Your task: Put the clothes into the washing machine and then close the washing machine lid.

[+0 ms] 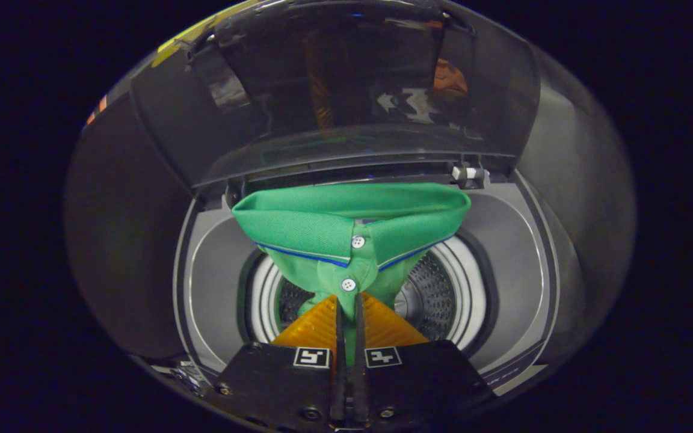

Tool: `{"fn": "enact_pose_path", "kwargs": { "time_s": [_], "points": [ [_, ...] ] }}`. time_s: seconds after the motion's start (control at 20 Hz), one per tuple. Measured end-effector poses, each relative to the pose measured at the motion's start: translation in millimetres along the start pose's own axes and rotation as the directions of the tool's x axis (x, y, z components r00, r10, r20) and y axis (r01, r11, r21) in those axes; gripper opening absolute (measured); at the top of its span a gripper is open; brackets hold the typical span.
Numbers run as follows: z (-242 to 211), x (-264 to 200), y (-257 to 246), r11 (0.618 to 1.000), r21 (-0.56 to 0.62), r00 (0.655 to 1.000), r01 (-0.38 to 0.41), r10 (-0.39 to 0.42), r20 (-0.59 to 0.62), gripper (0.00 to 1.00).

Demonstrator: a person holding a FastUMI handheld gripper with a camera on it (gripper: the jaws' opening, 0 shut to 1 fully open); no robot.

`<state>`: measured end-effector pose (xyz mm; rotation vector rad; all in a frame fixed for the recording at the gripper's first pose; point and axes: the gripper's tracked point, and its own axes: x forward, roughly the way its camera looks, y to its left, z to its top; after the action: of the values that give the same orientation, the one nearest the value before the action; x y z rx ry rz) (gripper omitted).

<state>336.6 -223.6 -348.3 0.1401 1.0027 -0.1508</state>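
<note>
Shirt (346, 225): one, green piqué knit, two white buttons.
Drum (437, 294): round, perforated metal.
Gripper (347, 300): jaws pinching shirt placket.
Lid (334, 90): raised, glossy.

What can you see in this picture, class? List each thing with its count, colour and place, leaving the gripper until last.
polo shirt: one, green with blue-edged collar and white buttons, hanging over the drum opening, pinched between the fingers.
washing machine: one, grey top, below and around the shirt.
drum: one, silver and perforated, beneath the shirt.
lid: one, dark and glossy, raised open beyond the shirt.
gripper: one, fingers closed on the shirt's placket.
</note>
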Motion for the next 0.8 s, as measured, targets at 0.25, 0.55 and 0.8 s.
{"fn": "enact_pose_path", "kwargs": {
  "time_s": [0.25,0.55,0.8],
  "points": [
    [-12,2,-5,0.999,0.03,0.998,0.029,-0.028,-0.05,0.1],
    [-5,-14,-2,0.999,-0.008,0.999,0.043,-0.043,-0.005,0.18],
    [8,-39,11,0.998,-0.041,0.998,0.04,-0.039,0.043,0.4]
  ]
}}
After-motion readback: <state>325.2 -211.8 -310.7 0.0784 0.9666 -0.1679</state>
